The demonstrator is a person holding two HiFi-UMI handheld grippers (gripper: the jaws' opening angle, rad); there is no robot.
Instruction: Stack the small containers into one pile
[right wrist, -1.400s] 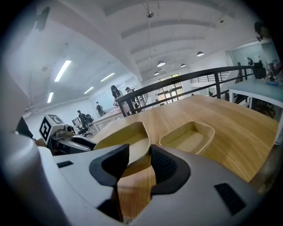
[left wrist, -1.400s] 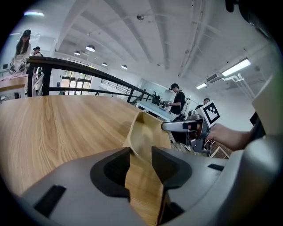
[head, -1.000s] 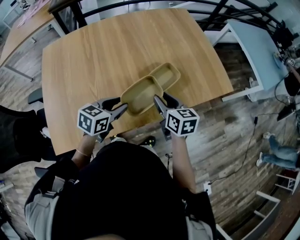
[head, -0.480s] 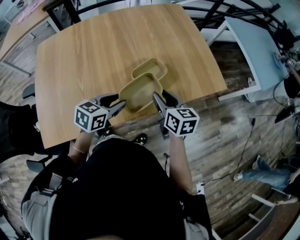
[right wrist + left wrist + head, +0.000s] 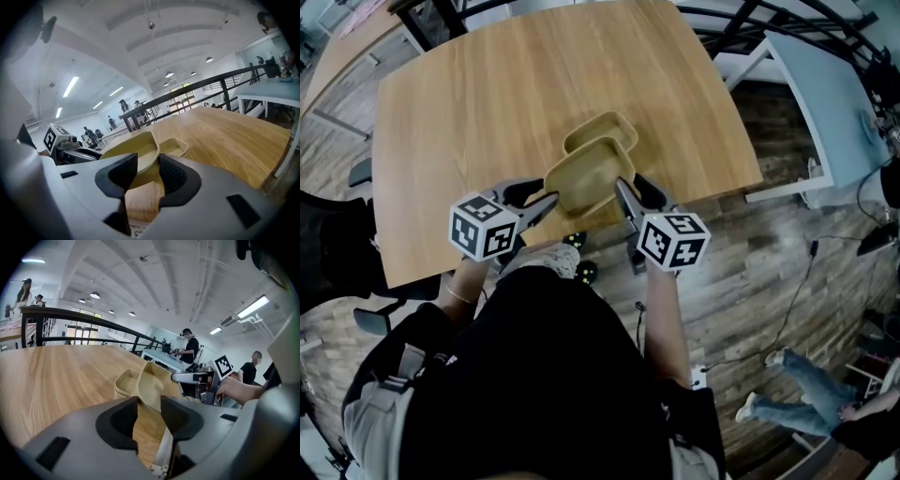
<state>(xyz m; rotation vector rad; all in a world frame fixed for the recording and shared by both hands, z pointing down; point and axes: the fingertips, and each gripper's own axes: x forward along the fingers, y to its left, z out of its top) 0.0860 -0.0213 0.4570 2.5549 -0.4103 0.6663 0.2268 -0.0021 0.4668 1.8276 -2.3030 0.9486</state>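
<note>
I hold a shallow tan rectangular container with rounded corners [image 5: 586, 173] between my two grippers. My left gripper [image 5: 551, 200] is clamped on its left rim and my right gripper [image 5: 622, 185] on its right rim. In the left gripper view the thin tan wall runs between the dark pads [image 5: 171, 411], which stand only a narrow gap apart and pinch it. The right gripper view shows the same: the curved rim is caught between that gripper's close-set pads [image 5: 171, 176]. The container I carry sits above the near part of the light wooden table [image 5: 487, 103], close to its front edge. It overlaps the near end of a second tan container of the same shape [image 5: 598, 131], which rests flat on the table just beyond. I cannot tell whether the two containers touch.
</note>
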